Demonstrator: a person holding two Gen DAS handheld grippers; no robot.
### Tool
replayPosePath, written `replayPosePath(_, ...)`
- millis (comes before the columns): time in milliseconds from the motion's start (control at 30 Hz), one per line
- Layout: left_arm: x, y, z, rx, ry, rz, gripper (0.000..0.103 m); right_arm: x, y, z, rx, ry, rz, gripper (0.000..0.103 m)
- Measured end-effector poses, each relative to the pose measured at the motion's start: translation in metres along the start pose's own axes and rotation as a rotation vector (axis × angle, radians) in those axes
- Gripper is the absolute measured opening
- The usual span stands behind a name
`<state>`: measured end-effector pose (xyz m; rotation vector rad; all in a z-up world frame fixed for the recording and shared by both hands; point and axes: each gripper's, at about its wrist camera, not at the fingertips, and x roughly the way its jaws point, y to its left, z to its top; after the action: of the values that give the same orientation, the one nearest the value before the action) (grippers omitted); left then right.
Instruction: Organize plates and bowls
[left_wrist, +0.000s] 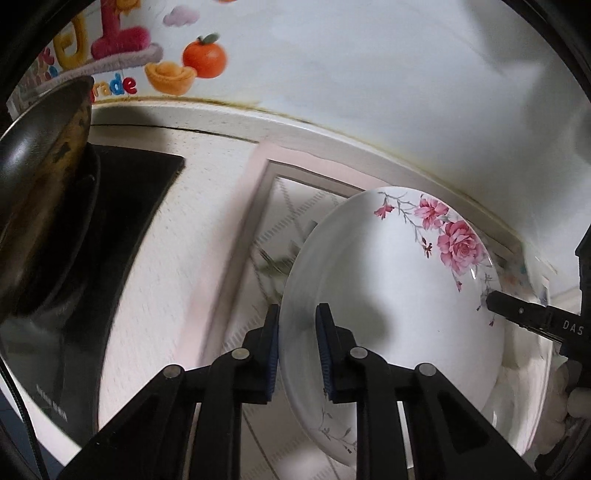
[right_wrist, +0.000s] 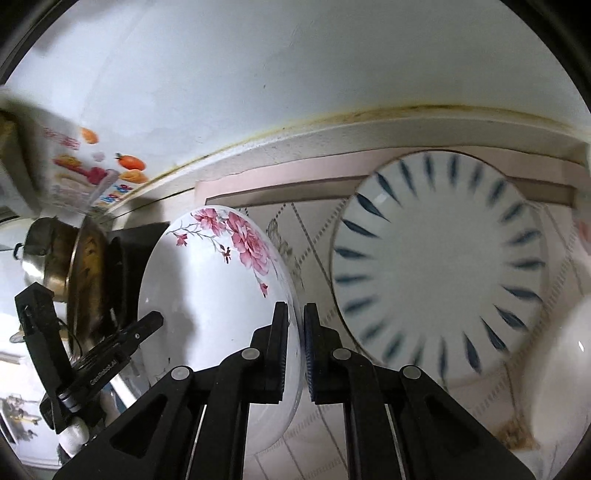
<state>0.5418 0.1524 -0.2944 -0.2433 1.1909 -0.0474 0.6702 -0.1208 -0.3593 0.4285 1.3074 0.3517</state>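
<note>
A white plate with pink roses (left_wrist: 399, 295) is held up between both grippers above a patterned mat (left_wrist: 273, 229). My left gripper (left_wrist: 297, 350) is shut on the plate's left rim. My right gripper (right_wrist: 295, 350) is shut on the opposite rim of the same rose plate (right_wrist: 207, 288). The right gripper's finger shows at the plate's far edge in the left wrist view (left_wrist: 532, 314). The left gripper shows at the left of the right wrist view (right_wrist: 122, 339). A white plate with blue dashes (right_wrist: 439, 266) lies on the mat (right_wrist: 314, 229) to the right.
A dark wok (left_wrist: 40, 192) sits on a black cooktop (left_wrist: 122, 206) at the left. A white wall with fruit stickers (left_wrist: 192, 62) runs behind the counter. A white bowl (right_wrist: 561, 373) is at the right edge of the mat.
</note>
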Motion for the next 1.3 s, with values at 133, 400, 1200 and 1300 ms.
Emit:
replayPosePath(133,-0.026,-0.032,-0.027,0.035,0.0,-0.032,0.016,-0.044,-0.018,-0.033,-0.004,-0.016,0.002,0.01)
replayPosePath(400,-0.055,-0.104,-0.079,0.132,0.01,-0.08,0.016,-0.121,-0.07,-0.106,0.051,-0.062,0.004,0.01)
replayPosePath(1200,0.03,-0.207,-0.167,0.317,0.211,-0.084,0.016,-0.149,-0.223,-0.223,0.24,-0.075,-0.077,0.01)
replayPosePath(1300,0.035,-0.209,-0.17,0.324,0.219,-0.065,0.016,-0.143,-0.23,-0.224,0.244,-0.073,-0.077,0.01)
